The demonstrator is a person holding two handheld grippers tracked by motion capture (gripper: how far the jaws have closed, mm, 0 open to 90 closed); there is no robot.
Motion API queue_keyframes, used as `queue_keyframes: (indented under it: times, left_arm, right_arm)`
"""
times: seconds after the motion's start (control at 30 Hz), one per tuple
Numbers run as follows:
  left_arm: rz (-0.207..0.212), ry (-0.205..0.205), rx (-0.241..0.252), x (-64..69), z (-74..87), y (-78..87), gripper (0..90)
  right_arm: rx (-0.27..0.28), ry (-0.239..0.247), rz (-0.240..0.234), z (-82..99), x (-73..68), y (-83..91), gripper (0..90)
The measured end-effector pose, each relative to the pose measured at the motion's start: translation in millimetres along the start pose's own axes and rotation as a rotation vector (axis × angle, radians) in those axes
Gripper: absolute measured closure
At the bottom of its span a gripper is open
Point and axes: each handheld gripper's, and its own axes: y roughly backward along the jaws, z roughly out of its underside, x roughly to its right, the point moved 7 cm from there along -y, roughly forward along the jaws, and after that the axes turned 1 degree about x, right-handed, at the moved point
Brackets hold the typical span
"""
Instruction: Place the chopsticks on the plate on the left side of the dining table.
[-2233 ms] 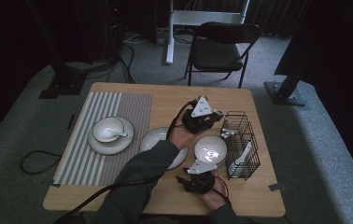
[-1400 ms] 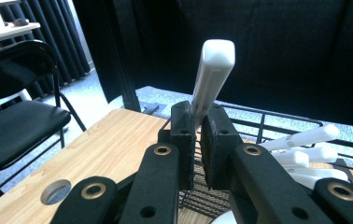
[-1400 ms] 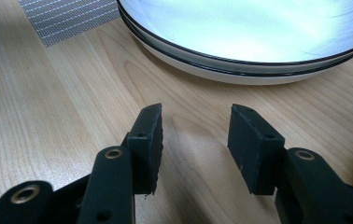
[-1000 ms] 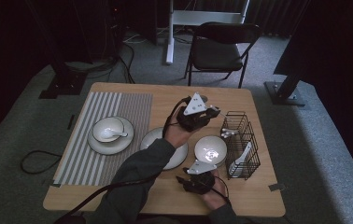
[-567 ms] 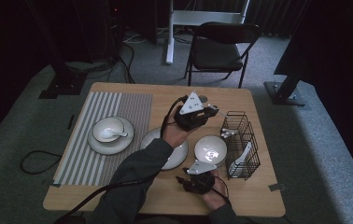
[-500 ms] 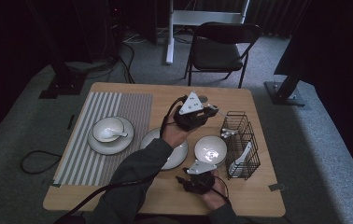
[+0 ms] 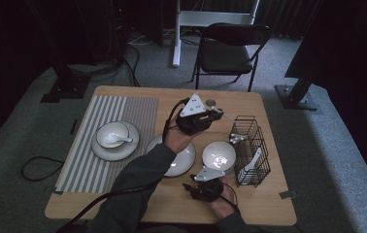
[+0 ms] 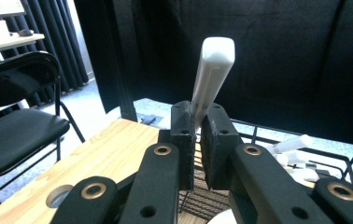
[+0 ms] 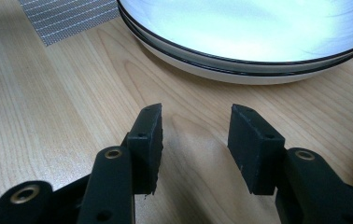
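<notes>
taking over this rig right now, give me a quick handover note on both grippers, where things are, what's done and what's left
Left gripper: shut on a white spoon, handle sticking up, held above the table next to the wire basket.
Right gripper: open, nothing in it, low over the table in front of the stacked plates.
Done: a few white utensils already lie in the basket.
Left: probably drop this spoon in the basket. Another spoon sits in the bowl on the striped mat; the small bowl stands beside the basket.
</notes>
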Motion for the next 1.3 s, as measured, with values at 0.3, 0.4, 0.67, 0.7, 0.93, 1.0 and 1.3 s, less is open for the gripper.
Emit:
queue_keyframes:
  times: [0.3, 0.4, 0.67, 0.7, 0.93, 1.0, 1.3]
  left_arm:
    - [0.005, -0.005, 0.005, -2.1, -3.6, 9.7, 84.9]
    - [0.005, -0.006, 0.006, -3.2, -3.9, 13.5, 85.0]
    - [0.006, 0.002, 0.020, -4.5, -4.3, 23.0, 84.9]
    - [0.007, 0.007, 0.023, -4.8, -4.8, 24.8, 84.9]
    - [0.008, 0.014, 0.029, -7.1, -4.6, 32.0, 85.0]
    - [0.007, 0.016, 0.031, -7.8, -4.6, 34.3, 85.0]
    - [0.000, 0.014, 0.042, -10.5, -6.4, 46.6, 85.0]
  right_arm:
    - [-0.001, 0.001, 0.000, 0.0, 0.1, -0.2, 54.5]
    - [-0.001, 0.000, 0.000, -0.1, 0.1, -0.2, 54.4]
    - [-0.002, 0.002, 0.001, 0.0, 0.4, -0.4, 54.4]
    - [-0.002, 0.003, 0.002, 0.0, 0.5, -0.4, 54.4]
    - [-0.003, 0.003, 0.002, 0.0, 0.3, -0.5, 54.3]
    - [-0.003, 0.003, 0.002, 0.0, 0.3, -0.5, 54.2]
    - [-0.006, 0.007, 0.003, -0.1, -0.1, -0.9, 54.2]
